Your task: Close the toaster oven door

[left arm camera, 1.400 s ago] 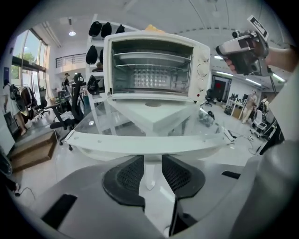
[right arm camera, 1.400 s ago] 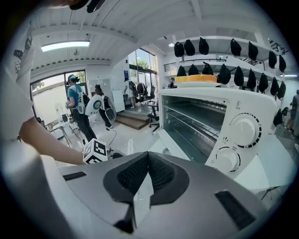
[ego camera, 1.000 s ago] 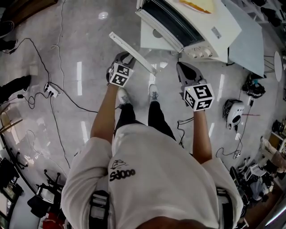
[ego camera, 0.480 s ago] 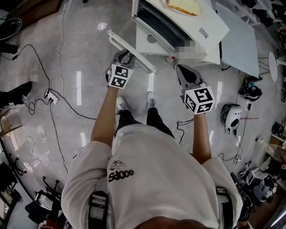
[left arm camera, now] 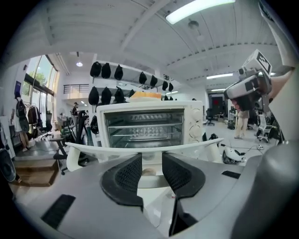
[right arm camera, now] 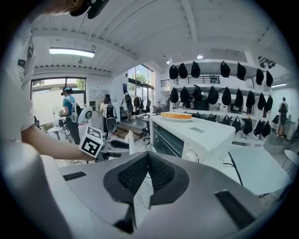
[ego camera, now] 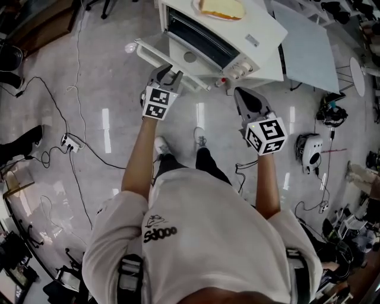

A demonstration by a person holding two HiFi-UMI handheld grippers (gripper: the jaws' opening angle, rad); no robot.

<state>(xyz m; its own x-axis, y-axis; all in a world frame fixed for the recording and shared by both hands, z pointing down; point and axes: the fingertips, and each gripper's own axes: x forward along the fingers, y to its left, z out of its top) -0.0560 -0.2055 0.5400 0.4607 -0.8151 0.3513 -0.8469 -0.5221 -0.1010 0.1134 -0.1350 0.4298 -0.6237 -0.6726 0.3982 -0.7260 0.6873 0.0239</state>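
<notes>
- While the person stands on the pale floor (ego camera: 107,71), both forearms reach forward in the head view, the left toward 11 o'clock and the right toward 1 o'clock.
- The right gripper (right arm camera: 148,156) hangs free at 1 o'clock. Its jaws are pressed together with nothing between them, and it sits near the oven's knob corner without touching it.
- The left gripper (left arm camera: 152,163) is at 11 o'clock, its jaws apart and opening. The pads (left arm camera: 128,175) press on nothing. The white handle bar (left arm camera: 93,149) of the door crosses just beyond the tips, from 9 to 3 o'clock in the left gripper view.
- The door (ego camera: 178,63) is folded down and open, reaching out from the oven's front toward 7 o'clock in the head view.
- The toaster oven (ego camera: 249,29), white, stands at 12 o'clock on a white table (ego camera: 309,53). Its cavity is uncovered and shows a wire rack (left arm camera: 142,130). Its knobs (ego camera: 234,71) are at 3 o'clock of the opening in the left gripper view.
- On the oven's top a slice of bread (ego camera: 221,8) lies on a plate.
- Farthest off, dark rounded things (left arm camera: 106,71) hang in a row at 12 o'clock above the oven in the left gripper view.
</notes>
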